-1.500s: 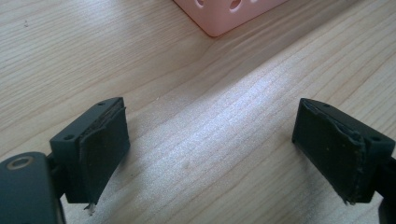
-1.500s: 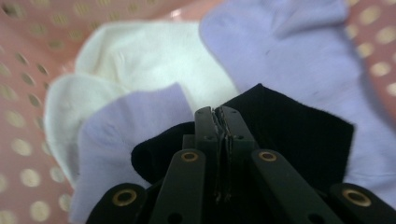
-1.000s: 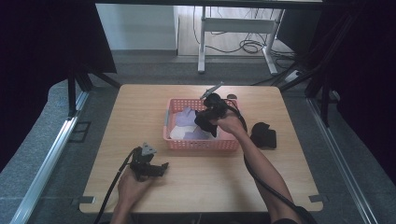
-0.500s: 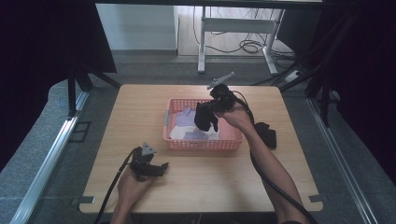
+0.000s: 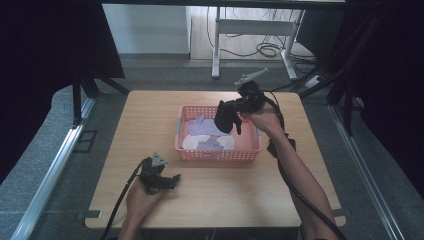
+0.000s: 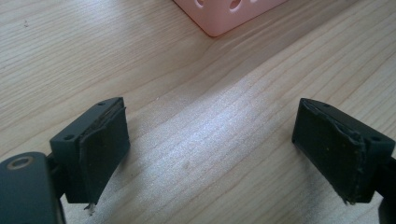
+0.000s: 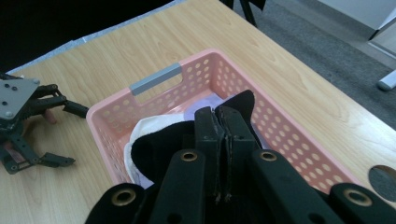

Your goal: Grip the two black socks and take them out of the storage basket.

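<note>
Right tool is clamped on a black cloth, which hangs above the pink basket (white and lilac pieces lie inside). Left tool rests on the table, jaws apart, holding nothing.

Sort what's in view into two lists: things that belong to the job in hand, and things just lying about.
In the job:
- right gripper, jaws shut on a black fabric item above the basket
- pink perforated plastic basket holding white and lilac fabric pieces

Lying about:
- left gripper, jaws open, resting on the wooden table
- metal desk frame and cables on the floor beyond
</note>
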`<state>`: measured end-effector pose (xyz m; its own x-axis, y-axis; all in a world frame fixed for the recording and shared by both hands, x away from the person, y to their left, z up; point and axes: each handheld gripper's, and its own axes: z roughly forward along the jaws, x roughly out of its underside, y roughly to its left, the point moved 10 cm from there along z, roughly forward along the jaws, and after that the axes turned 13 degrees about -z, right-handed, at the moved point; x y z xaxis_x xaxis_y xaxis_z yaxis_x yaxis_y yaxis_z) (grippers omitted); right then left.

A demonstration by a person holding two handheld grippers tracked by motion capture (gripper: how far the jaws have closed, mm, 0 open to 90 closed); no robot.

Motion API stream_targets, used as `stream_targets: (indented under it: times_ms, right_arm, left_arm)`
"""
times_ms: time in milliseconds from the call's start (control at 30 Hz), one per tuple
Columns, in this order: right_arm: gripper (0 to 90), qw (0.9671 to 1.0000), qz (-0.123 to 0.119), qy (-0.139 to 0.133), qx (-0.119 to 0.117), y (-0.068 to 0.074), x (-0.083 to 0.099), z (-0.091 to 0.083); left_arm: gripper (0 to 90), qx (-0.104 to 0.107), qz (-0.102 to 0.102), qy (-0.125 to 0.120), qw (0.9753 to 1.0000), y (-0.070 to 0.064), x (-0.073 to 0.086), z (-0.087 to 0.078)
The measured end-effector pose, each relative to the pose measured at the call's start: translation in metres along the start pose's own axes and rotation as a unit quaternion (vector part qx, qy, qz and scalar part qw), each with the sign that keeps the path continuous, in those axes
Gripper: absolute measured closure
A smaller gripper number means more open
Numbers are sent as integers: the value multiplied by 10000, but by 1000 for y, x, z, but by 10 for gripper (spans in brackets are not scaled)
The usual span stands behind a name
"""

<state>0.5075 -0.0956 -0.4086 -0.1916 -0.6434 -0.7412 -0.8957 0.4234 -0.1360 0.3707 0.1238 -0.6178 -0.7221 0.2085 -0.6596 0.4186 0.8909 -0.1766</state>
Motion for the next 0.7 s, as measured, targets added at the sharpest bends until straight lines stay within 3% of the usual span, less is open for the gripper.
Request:
stream_targets:
  times_ms: [300, 700]
  right_arm:
    - [876, 9994, 192, -219, 175, -17, 4, -26]
    - [876, 9966, 473, -283, 607, -45, 19, -68]
  left_arm:
    - [106, -1, 0, -1, 10000, 0, 0, 0]
    - [106, -1, -1, 4, 10000, 0, 0, 0]
